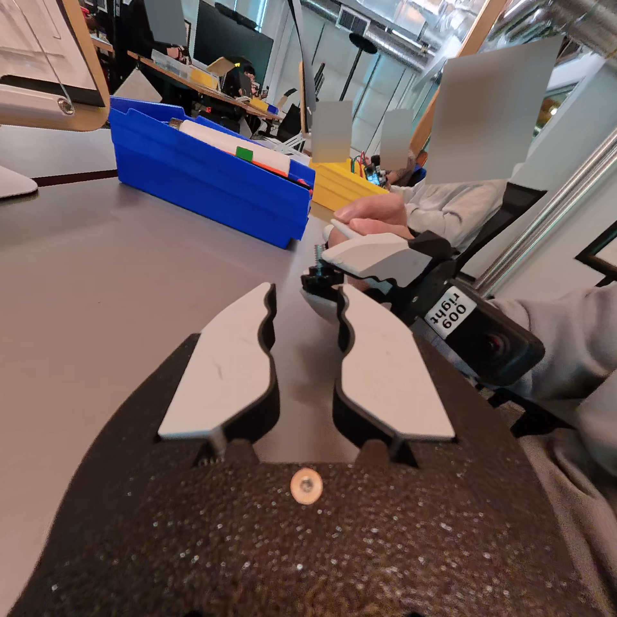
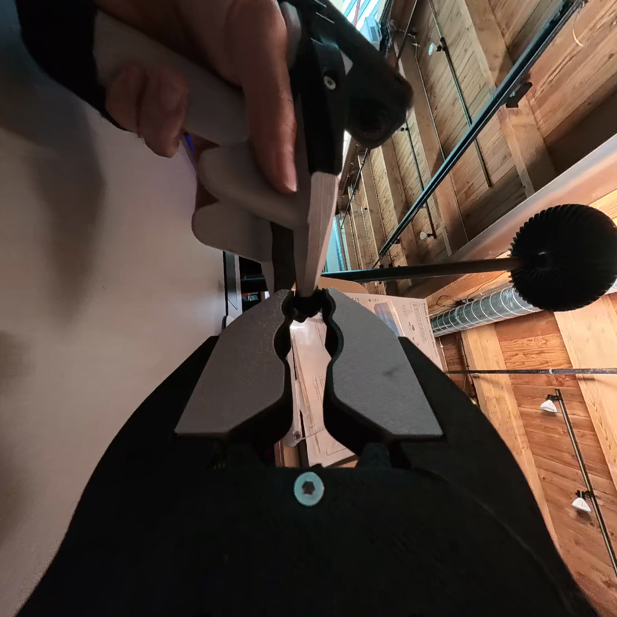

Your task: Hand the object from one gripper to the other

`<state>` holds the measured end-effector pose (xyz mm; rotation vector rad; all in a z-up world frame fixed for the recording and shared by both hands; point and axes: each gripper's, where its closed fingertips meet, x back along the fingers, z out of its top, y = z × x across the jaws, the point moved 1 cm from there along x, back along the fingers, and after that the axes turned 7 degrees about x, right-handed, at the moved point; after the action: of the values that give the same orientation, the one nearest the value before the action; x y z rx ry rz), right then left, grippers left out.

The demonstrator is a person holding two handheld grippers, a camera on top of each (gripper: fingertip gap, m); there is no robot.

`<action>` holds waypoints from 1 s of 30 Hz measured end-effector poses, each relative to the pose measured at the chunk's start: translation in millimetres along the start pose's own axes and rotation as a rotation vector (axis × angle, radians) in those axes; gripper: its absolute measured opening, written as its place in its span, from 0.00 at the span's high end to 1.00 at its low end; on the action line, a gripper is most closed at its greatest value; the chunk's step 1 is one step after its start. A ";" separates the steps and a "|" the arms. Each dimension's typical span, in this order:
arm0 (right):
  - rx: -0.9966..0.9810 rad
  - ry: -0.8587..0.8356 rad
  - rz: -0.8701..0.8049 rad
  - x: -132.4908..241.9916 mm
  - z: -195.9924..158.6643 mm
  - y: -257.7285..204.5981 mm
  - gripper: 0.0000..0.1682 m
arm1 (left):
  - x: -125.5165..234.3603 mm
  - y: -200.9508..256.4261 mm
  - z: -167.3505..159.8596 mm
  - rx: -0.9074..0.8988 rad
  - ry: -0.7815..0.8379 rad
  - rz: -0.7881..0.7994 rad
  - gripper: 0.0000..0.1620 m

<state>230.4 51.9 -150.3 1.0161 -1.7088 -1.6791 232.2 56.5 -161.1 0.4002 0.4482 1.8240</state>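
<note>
Two claws and one object, logged view by view.

Left wrist view:
- My left claw [image 1: 305,293] stands wide open and empty above the grey desk [image 1: 133,283].
- My right claw [image 1: 316,276] enters from the right, rolled onto its side, one finger above the other.
- The object [image 1: 314,280] is a small black knob with a threaded screw. It is pinched at the right claw's tips, screw end pointing roughly upward.
- Key relation: the object lies straight ahead of the left claw, just beyond its fingertips. It sits right of the gap's centreline, close to the right-hand fingertip [image 1: 341,293]. I cannot tell whether they touch.

Right wrist view:
- The right claw [image 2: 307,300] is closed down to a narrow slit, gripping the object [image 2: 305,309] at the very tips.
- The left claw [image 2: 302,288] shows edge-on from above, its tips meeting the object's far side.
- A hand [image 2: 233,66] holds its grip.

My judgement: the handover is not yet made. The left claw needs a slight advance so the knob sits between its fingers before closing.
</note>
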 end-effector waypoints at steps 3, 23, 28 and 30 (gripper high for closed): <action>0.006 0.011 0.011 -0.3 2.1 -2.2 0.91 | -1.5 1.5 -3.6 -0.030 -0.029 0.005 0.81; -0.566 0.134 0.125 13.7 -8.5 -2.0 0.88 | 6.9 -3.1 7.0 -0.251 0.029 0.115 0.94; -0.804 0.054 -0.040 38.3 -70.0 30.1 0.83 | 25.5 -25.3 24.4 -0.230 0.157 0.266 0.92; -0.794 -0.105 -0.129 49.8 -106.3 37.9 0.89 | 26.3 -31.1 22.8 -0.197 0.152 0.283 0.91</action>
<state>281.9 -52.8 -110.4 0.6599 -0.8709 -2.2403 261.6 92.3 -155.5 0.1968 0.3231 2.1613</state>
